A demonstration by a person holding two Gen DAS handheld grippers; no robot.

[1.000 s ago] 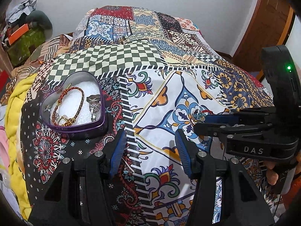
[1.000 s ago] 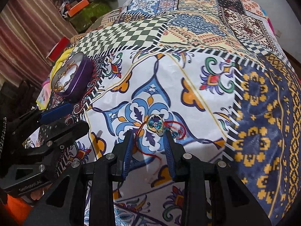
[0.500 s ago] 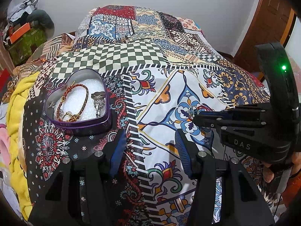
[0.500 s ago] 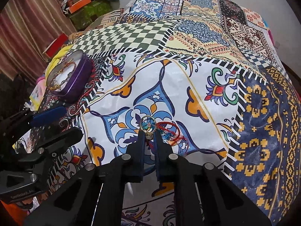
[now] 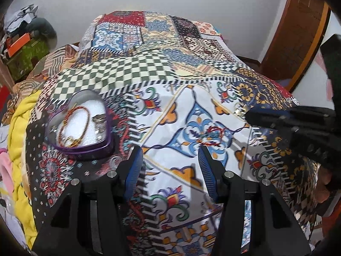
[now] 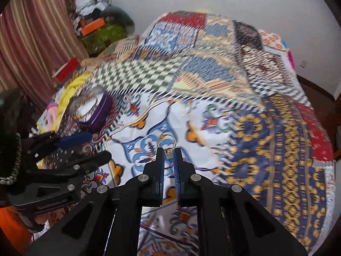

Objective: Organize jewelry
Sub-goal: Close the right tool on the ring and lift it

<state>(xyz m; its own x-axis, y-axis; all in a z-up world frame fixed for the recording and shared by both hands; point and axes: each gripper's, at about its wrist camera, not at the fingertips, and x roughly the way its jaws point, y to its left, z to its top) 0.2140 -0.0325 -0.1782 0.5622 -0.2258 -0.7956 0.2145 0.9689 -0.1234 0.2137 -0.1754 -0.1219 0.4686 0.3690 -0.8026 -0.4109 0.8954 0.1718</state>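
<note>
The bed [image 5: 149, 79] fills the room's middle, spread with a patchwork bedspread [image 6: 266, 128] of checks, florals and blue-and-gold blocks. Along its left edge lies a yellow blanket [image 5: 19, 123], and beyond that a heap of clutter sits against the wall by a striped curtain [image 6: 32, 42]. A wooden door [image 5: 298, 32] stands at the far right.

On the left part of the bedspread rests a purple heart-shaped tin [image 5: 80, 121], lid off, with a red-and-gold bracelet [image 5: 73, 125] and a small silvery piece lying on its white lining.

The left gripper [image 5: 169, 168] hovers low over the bedspread just right of the tin, its jaws spread wide with nothing between them. The right gripper [image 6: 168, 160] is lifted off the bedspread to the right, jaws clenched on a small gold ring [image 6: 166, 141] that stands up above the tips. A tangle of red cord with blue beads [image 5: 212, 133] lies on the blue floral patch between the two grippers.
</note>
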